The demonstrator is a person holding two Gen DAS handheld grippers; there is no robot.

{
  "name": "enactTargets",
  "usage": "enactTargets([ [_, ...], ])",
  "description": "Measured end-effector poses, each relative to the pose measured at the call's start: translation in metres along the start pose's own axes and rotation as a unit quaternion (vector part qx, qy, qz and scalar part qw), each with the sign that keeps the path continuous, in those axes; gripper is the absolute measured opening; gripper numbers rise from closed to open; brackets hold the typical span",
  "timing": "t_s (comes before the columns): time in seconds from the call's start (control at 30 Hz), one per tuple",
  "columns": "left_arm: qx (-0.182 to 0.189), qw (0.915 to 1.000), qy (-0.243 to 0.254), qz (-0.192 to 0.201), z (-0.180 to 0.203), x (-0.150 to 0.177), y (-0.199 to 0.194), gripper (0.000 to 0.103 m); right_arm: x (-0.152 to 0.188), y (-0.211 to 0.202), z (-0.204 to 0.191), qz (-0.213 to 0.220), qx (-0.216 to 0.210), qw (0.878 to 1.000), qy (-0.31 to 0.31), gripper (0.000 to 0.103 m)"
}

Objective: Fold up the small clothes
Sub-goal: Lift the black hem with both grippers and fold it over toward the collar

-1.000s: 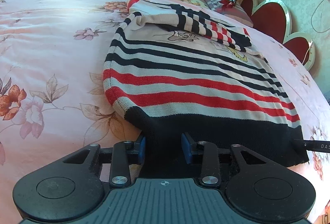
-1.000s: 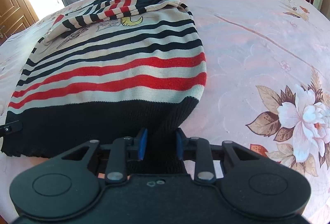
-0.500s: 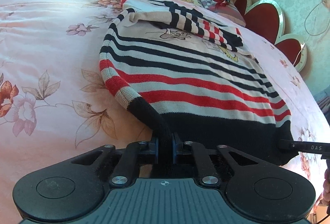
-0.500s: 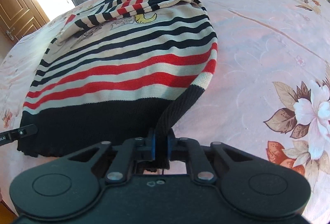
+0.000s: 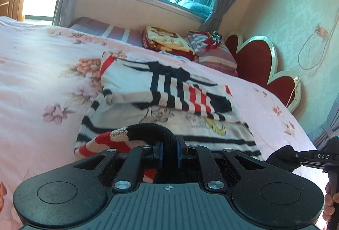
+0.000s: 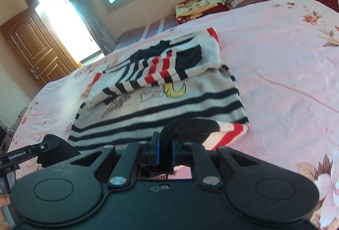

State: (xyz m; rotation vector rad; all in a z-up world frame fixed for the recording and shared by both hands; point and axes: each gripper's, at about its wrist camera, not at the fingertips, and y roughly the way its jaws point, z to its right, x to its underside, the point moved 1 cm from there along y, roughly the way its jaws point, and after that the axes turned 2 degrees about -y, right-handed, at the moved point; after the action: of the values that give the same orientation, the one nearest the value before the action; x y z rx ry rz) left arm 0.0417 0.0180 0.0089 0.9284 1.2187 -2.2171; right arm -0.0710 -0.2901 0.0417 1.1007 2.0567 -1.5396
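A small striped knit sweater (image 5: pixel 169 103), cream with black and red bands and a cartoon print, lies on the pink floral bed (image 5: pixel 42 81), sleeves folded across its chest. My left gripper (image 5: pixel 169 150) is shut on the black hem at its left corner and holds it lifted above the bed. My right gripper (image 6: pixel 165 150) is shut on the hem at the right corner of the sweater (image 6: pixel 169 98), also lifted. The raised hem curls over toward the chest. Each gripper shows at the edge of the other's view.
Folded blankets and pillows (image 5: pixel 169 41) lie at the bed's far end by a red heart-shaped headboard (image 5: pixel 254 60). A window and curtains are behind. A wooden door (image 6: pixel 31 43) stands far left. The bed (image 6: pixel 286 60) stretches wide on both sides.
Both grippers closed on the black hem, then lifted it off the bed and carried it forward toward the sweater's chest, folding the lower part over.
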Motion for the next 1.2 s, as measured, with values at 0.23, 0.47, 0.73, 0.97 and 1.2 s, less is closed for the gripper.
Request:
enactTargets([
  [0.23,-0.009,0.9991,-0.002,0.042,0.009,-0.07,0.068,0.012,-0.079,0.048,0.011,0.046,-0.009,0.999,-0.004,0.011],
  [0.47,-0.043,0.9968,-0.045,0.05,-0.007,-0.133,0.159,0.012,-0.155,0.124,0.026,0.06,-0.011,0.998,-0.014,0.011],
  [0.73,-0.098,0.9926,-0.07,-0.016,-0.034,-0.153,0.259,0.012,-0.193,0.222,0.06,0.01,0.001,1.0,0.015,0.011],
  [0.97,-0.084,0.9886,-0.121,-0.029,-0.047,-0.165,0.274,0.033,-0.198,0.247,0.081,0.015,0.015,0.999,0.047,0.054],
  [1.2,-0.107,0.9922,-0.061,0.016,-0.036,-0.173,0.251,0.082,-0.208,0.23,0.066,0.054,0.057,0.997,-0.021,0.052],
])
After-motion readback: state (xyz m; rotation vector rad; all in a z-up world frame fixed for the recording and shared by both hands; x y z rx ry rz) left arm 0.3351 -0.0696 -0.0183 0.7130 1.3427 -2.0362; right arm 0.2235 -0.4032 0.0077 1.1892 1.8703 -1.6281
